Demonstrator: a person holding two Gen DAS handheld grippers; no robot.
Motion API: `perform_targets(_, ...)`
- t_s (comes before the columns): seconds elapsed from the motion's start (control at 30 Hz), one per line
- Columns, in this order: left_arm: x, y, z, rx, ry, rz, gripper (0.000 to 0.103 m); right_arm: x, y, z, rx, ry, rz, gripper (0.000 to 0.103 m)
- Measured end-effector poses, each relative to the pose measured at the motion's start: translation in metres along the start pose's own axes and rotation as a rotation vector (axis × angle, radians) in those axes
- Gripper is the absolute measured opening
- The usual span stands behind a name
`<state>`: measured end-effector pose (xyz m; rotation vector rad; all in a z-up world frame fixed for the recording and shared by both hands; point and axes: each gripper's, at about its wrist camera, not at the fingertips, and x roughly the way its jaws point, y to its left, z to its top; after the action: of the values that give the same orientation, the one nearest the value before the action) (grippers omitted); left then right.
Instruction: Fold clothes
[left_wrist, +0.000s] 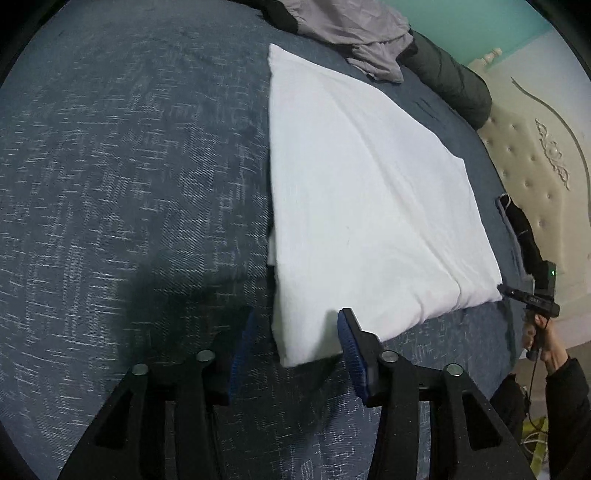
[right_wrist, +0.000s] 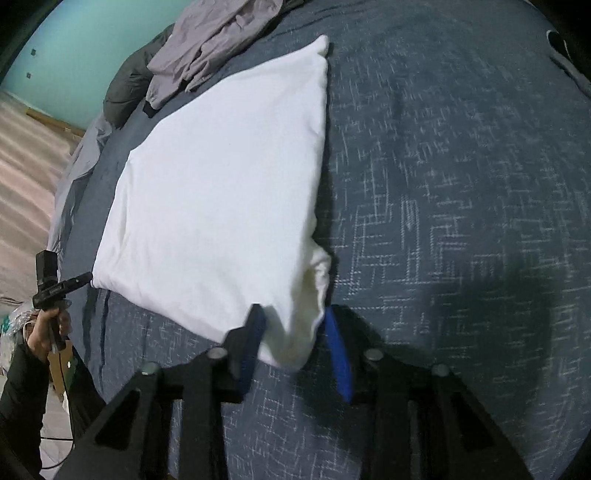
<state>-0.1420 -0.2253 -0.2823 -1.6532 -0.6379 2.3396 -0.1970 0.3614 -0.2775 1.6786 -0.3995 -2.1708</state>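
A white folded garment (left_wrist: 369, 203) (right_wrist: 221, 184) lies flat on the blue bedcover (left_wrist: 129, 184). In the left wrist view my left gripper (left_wrist: 299, 317) straddles its near corner, and a dark gap shows between the left pad and the cloth, so it is open. In the right wrist view my right gripper (right_wrist: 292, 312) has the other near corner bunched between its blue pads, which touch the cloth on both sides. Each view also shows the other gripper at the far corner: the right gripper (left_wrist: 528, 295) and the left gripper (right_wrist: 62, 286), each held by a hand.
A crumpled grey garment (left_wrist: 354, 33) (right_wrist: 207, 44) and a dark padded jacket (left_wrist: 454, 81) (right_wrist: 125, 92) lie at the far end of the bed. A cream tufted headboard (left_wrist: 535, 166) borders one side. Pale floor (right_wrist: 29, 166) lies beyond the other side.
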Motion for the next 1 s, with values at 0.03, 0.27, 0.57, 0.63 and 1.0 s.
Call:
perform_targets(0.03,0.002,-0.001,-0.001,0.009,0.003,0.002,0.022,0.002,0.001,0.001,-0.006,0.002,-0.009,0.014)
perform_targets(0.27,-0.005,-0.01,-0.002,0.086,-0.026,0.035,0.001,-0.006,0.008,0.006,-0.033,-0.033,-0.03,0.003)
perform_targets(0.57,-0.023,0.006,0.001,0.078,-0.027,0.037,0.002,-0.024,-0.003,0.001,0.016,-0.081,-0.038,0.002)
perform_targets(0.63,-0.02,0.006,0.0,0.065,-0.031,0.03,0.002,-0.019,-0.007,-0.003,0.036,-0.076,-0.038,0.002)
perform_targets(1.0,-0.027,0.006,0.012,0.068,-0.022,0.017,0.002,-0.012,0.017,-0.008,-0.114,0.005,-0.125,0.044)
